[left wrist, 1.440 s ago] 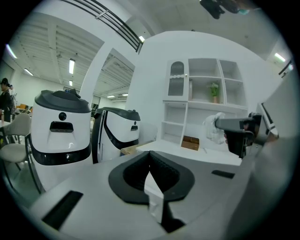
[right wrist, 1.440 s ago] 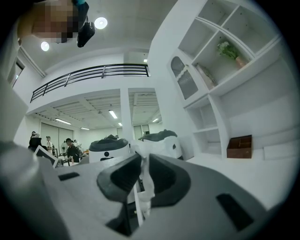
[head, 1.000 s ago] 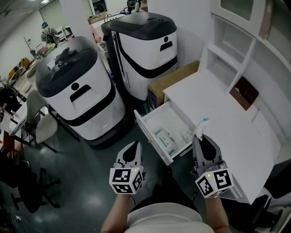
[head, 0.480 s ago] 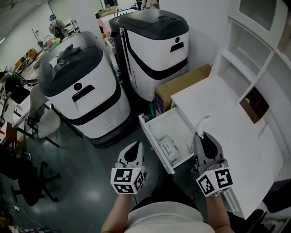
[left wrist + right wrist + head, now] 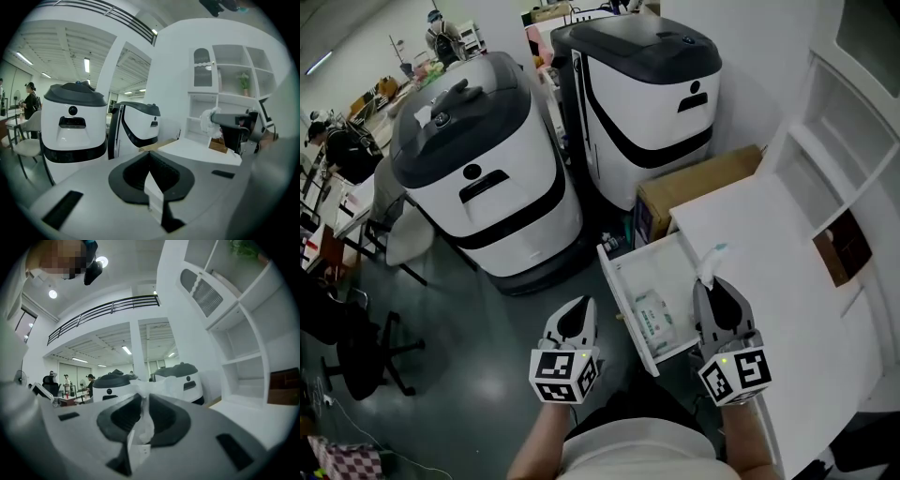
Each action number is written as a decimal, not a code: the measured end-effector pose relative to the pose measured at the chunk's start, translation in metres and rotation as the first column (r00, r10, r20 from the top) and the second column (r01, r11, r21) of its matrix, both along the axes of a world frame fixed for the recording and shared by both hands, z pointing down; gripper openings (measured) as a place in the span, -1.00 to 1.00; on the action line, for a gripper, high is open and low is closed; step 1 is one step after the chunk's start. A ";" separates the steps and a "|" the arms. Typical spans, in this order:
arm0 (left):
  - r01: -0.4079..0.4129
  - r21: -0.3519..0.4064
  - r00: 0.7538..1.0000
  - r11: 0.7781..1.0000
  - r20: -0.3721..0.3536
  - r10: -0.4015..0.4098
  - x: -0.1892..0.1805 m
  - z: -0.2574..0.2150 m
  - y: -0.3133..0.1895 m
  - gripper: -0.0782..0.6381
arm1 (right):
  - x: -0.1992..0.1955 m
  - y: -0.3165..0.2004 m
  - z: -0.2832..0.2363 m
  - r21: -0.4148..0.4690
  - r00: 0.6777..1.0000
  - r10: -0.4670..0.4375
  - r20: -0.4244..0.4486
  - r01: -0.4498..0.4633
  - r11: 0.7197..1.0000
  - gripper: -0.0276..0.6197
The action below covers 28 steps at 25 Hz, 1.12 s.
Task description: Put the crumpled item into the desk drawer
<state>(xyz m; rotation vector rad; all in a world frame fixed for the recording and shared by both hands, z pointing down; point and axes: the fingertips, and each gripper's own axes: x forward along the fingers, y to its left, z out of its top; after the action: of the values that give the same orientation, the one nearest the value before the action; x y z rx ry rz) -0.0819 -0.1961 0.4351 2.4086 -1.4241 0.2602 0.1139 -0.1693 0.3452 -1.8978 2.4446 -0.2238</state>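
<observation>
left machine (image 5: 502,178), right machine (image 5: 661,89): white, dark-grey lids, black bands. desk (image 5: 769,253), drawer (image 5: 670,267) white. box (image 5: 698,183) brown. crumpled item (image 5: 711,262) white, teal tip. floor (image 5: 469,328) dark grey.

The head camera is looking steeply down from above the person onto the left gripper (image 5: 581,306), the right gripper (image 5: 710,284), the open drawer (image 5: 670,267) and two white machines (image 5: 487,178). Each gripper camera is sitting close behind its own jaws, facing outward. Both are sharing those machines and the desk's shelves (image 5: 229,75), and the right one is tilting higher.
</observation>
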 end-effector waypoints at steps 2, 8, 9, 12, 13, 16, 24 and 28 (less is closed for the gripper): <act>0.018 -0.006 1.000 1.000 0.003 -0.018 -0.002 0.002 -0.003 -0.80 | -0.003 -0.008 0.006 -0.014 1.000 -0.021 0.004 0.021 1.000 -0.73; 0.065 -0.021 0.998 0.998 0.020 -0.064 -0.007 0.007 -0.006 -0.80 | -0.011 -0.026 0.028 -0.061 0.996 -0.081 0.022 0.083 0.995 -0.73; 0.073 -0.024 0.997 0.997 0.021 -0.072 -0.008 0.008 -0.006 -0.80 | -0.012 -0.028 0.033 -0.070 0.996 -0.089 0.027 0.091 0.993 -0.73; 0.099 -0.039 0.995 0.994 0.024 -0.098 -0.012 0.012 -0.005 -0.80 | -0.017 -0.036 0.046 -0.100 0.993 -0.114 0.036 0.117 0.988 -0.73; 0.108 -0.045 0.994 0.993 0.026 -0.107 -0.014 0.014 -0.004 -0.80 | -0.019 -0.038 0.051 -0.112 0.992 -0.122 0.036 0.125 0.986 -0.73; 0.133 -0.064 0.991 0.989 0.031 -0.131 -0.020 0.019 -0.002 -0.80 | -0.026 -0.044 0.065 -0.148 0.989 -0.140 0.037 0.144 0.978 -0.73; 0.176 -0.091 0.984 0.980 0.045 -0.173 -0.029 0.029 -0.003 -0.80 | -0.031 -0.057 0.115 -0.265 0.986 -0.160 0.051 0.168 0.950 -0.73; 0.184 -0.110 0.982 0.977 0.052 -0.179 -0.029 0.037 -0.006 -0.80 | -0.028 -0.062 0.146 -0.327 0.987 -0.156 0.041 0.161 0.931 -0.73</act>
<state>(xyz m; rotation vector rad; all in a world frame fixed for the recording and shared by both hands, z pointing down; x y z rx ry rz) -0.1114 -0.2017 0.4718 2.1774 -1.5913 0.3393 0.0858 -0.2316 0.4914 -1.7925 2.6934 -0.6921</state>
